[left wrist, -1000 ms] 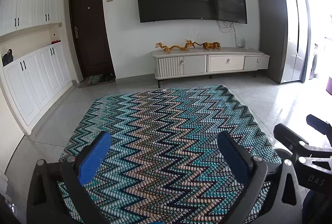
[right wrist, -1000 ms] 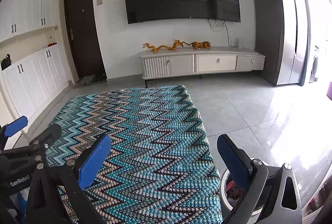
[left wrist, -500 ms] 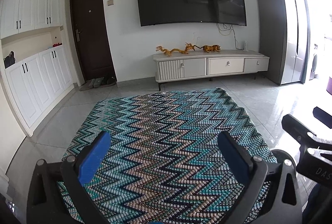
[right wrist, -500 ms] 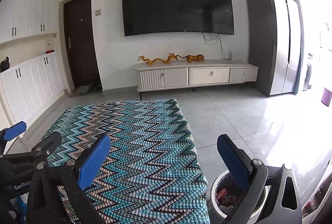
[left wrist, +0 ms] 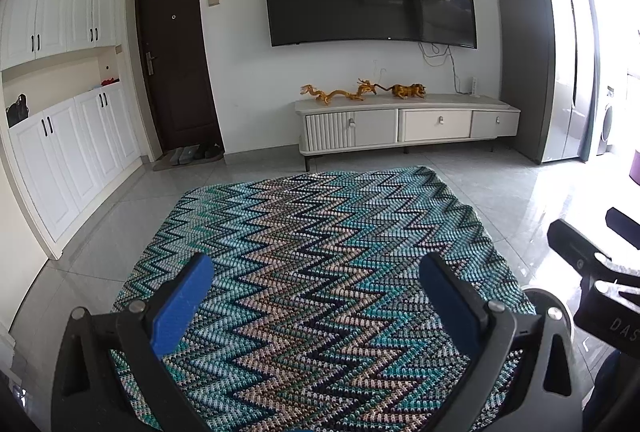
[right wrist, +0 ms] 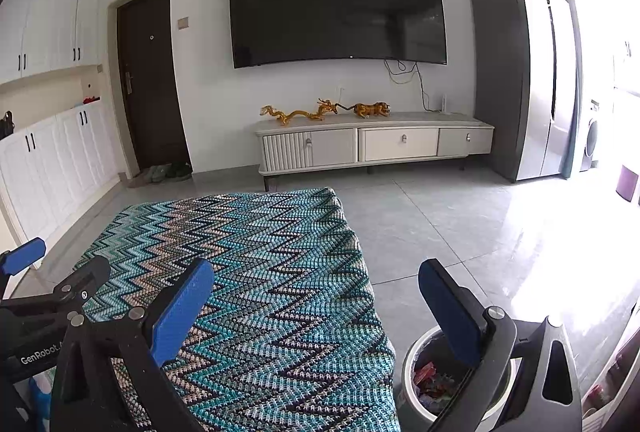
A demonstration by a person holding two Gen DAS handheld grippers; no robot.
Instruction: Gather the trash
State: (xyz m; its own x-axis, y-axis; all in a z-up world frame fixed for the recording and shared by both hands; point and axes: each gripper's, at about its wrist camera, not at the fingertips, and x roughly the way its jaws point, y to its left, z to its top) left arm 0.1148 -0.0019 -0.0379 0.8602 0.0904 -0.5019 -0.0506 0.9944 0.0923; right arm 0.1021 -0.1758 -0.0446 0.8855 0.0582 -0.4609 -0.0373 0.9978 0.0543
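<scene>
At the left edge of the right wrist view, the left tongs [right wrist: 22,264] reach in low, their body printed "GenRobot". In their own view the left tongs [left wrist: 316,296] stand wide apart with nothing between the blue pads, poised over the zigzag cloth [left wrist: 320,272] that covers the worktop. No trash shows anywhere on that cloth, so the hold reads as a pause at the ready rather than a reach.

Toward the centre of the right wrist view, the right tongs [right wrist: 320,296] also gape empty, held level above the zigzag cloth [right wrist: 260,272]. At the right edge of the left wrist view their black body carries the letters "DAS", cut off by the frame.

At the lower right of the right wrist view stands the white bin [right wrist: 408,364], on the floor just beside the worktop, with red and mixed wrappers [right wrist: 430,380] lying inside. It is likely parked there so that dropping needs only a short swing.
</scene>
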